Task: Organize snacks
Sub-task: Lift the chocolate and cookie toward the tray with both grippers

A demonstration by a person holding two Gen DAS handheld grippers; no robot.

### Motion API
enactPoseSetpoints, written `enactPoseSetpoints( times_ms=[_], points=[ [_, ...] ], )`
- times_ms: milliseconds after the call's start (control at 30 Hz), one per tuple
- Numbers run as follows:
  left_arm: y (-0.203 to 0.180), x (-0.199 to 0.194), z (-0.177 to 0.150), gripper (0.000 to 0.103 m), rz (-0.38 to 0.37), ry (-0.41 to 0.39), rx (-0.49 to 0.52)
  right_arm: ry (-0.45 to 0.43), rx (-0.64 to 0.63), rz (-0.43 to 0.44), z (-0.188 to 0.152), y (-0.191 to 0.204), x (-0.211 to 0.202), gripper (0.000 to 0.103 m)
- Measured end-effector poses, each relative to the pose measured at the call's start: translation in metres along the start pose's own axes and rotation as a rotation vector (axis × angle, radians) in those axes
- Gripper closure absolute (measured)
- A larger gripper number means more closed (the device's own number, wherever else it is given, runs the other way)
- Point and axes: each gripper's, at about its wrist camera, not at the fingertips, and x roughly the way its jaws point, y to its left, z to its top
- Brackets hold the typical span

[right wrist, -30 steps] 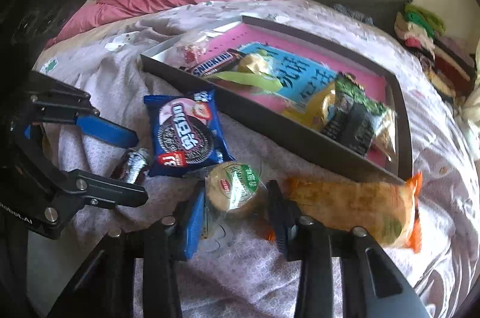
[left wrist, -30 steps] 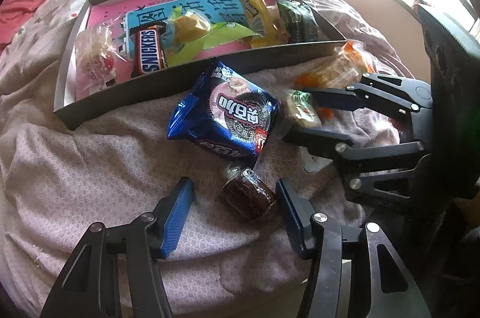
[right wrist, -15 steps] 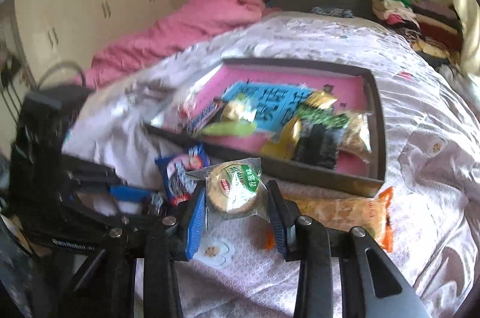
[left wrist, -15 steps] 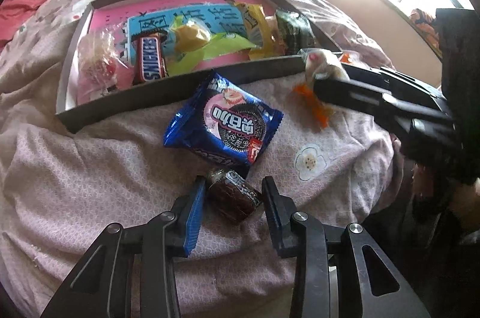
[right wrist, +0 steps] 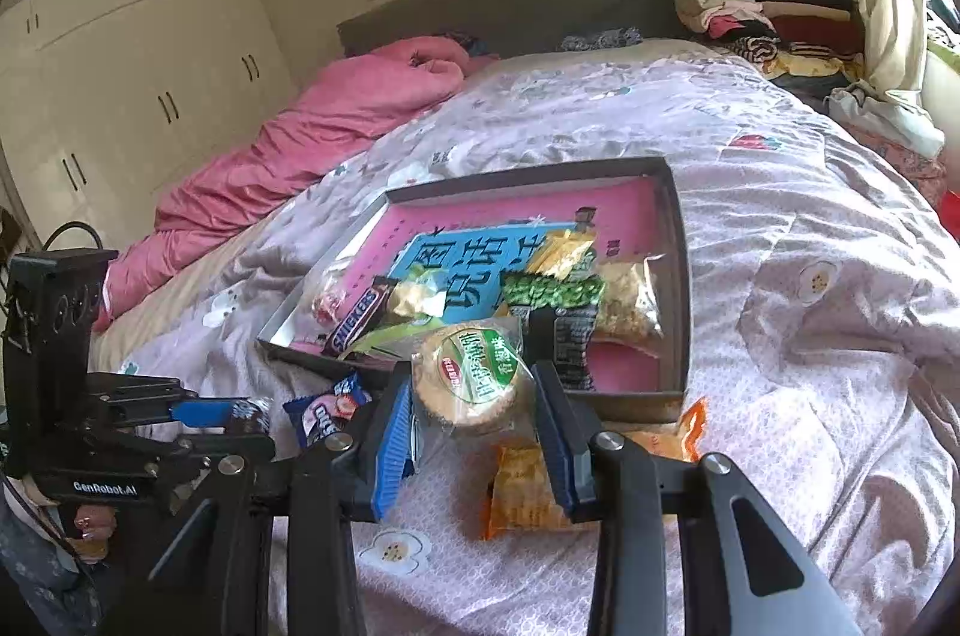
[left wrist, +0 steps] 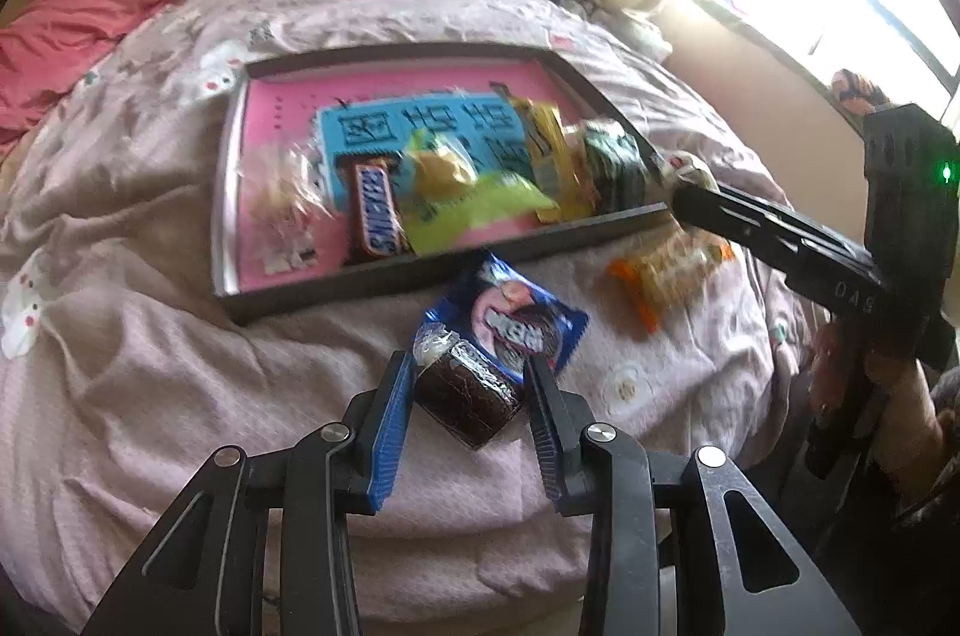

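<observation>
Several snacks already lie in the tray (left wrist: 223, 192). Left gripper (left wrist: 468, 384) clamps a brown cake (left wrist: 465, 396); right gripper (right wrist: 474, 384) clamps a round biscuit (right wrist: 474, 375) above the tray's near wall. On the quilt (left wrist: 150, 366) remain: blue pack (left wrist: 516, 324), orange pack (left wrist: 666, 270). Nothing obstructs the tray

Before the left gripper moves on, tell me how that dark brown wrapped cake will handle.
The brown cake looks soft, so the left gripper shut on it may dent it. Its clear wrapper looks glossy and could slip on the pads. Small and squat, it probably weighs little and should not roll on the bedspread.
</observation>
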Motion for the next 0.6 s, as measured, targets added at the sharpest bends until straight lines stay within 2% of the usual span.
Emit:
enactPoseSetpoints(
  times_ms=[600],
  points=[
    [0.021, -0.015, 0.027, 0.064, 0.037, -0.092, -0.054, -0.053, 0.043, -0.038, 0.009, -0.007, -0.004, 0.064]
  ],
)
